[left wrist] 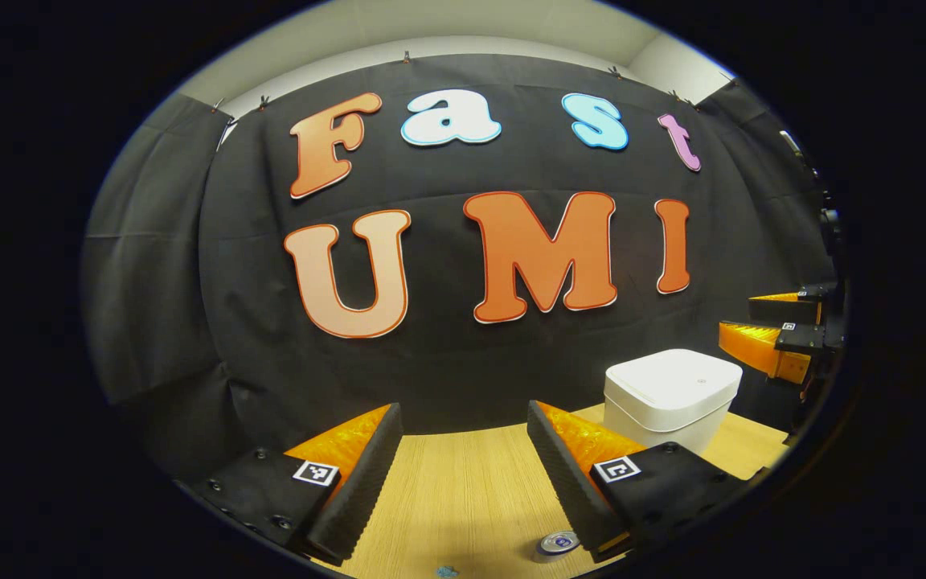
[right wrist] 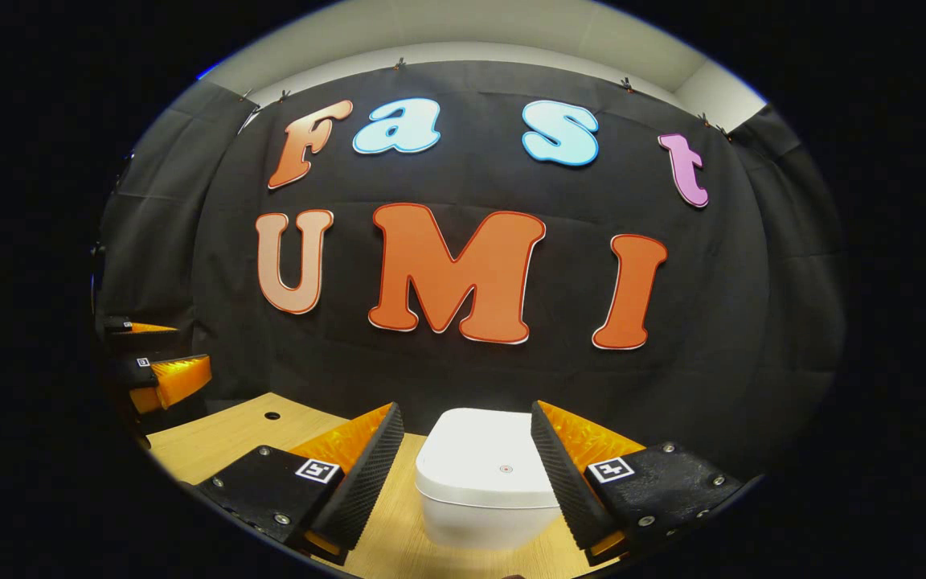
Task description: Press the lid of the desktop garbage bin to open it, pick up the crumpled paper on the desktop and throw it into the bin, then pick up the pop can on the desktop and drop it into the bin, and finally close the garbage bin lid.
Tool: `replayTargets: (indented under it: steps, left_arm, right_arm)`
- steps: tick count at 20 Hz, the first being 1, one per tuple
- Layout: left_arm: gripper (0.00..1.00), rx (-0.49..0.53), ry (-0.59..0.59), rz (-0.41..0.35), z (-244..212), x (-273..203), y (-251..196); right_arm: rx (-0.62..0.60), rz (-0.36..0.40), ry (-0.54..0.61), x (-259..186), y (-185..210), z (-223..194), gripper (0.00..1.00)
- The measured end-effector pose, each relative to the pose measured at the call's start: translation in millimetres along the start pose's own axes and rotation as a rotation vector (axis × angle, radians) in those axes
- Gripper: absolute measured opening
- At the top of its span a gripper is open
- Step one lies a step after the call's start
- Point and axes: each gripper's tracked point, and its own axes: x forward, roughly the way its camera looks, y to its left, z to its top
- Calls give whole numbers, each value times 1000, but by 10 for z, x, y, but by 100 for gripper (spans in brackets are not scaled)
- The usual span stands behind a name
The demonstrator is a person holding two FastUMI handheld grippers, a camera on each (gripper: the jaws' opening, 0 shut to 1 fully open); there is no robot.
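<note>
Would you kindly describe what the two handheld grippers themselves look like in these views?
Both look alike. The left gripper has two wedge-shaped fingers with ribbed, sawtooth inner pads, mounted on black blocks with visible screws. Each block carries a small square black-and-white marker. The right gripper shows the same build and markers. No cables or sleeves are visible.

From my left gripper view, the pop can (left wrist: 557, 544) shows just its top, partly behind a finger; a small blue scrap (left wrist: 447, 572) at the picture's bottom edge is too small to tell; the right gripper view hides part of the bin (right wrist: 485, 482) behind a finger.
</note>
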Motion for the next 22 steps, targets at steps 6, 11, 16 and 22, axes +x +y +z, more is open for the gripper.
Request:
replayTargets:
  steps: [6, 11, 16, 22]
  left_arm:
    - [99, 8, 5, 4, -18, -58, -19]
    - [99, 10, 17, 18, -45, -88, -9]
    - [99, 9, 33, 41, -113, -128, 4]
    - [99, 15, 51, 79, -176, -169, 45]
  right_arm:
    - [1, -21, 13, 23, -108, -35, 96]
    - [-8, -45, 56, 116, -250, -128, 90]
    - [13, -40, 95, 249, -328, -229, 74]
    - [6, -17, 116, 412, -350, -321, 50]
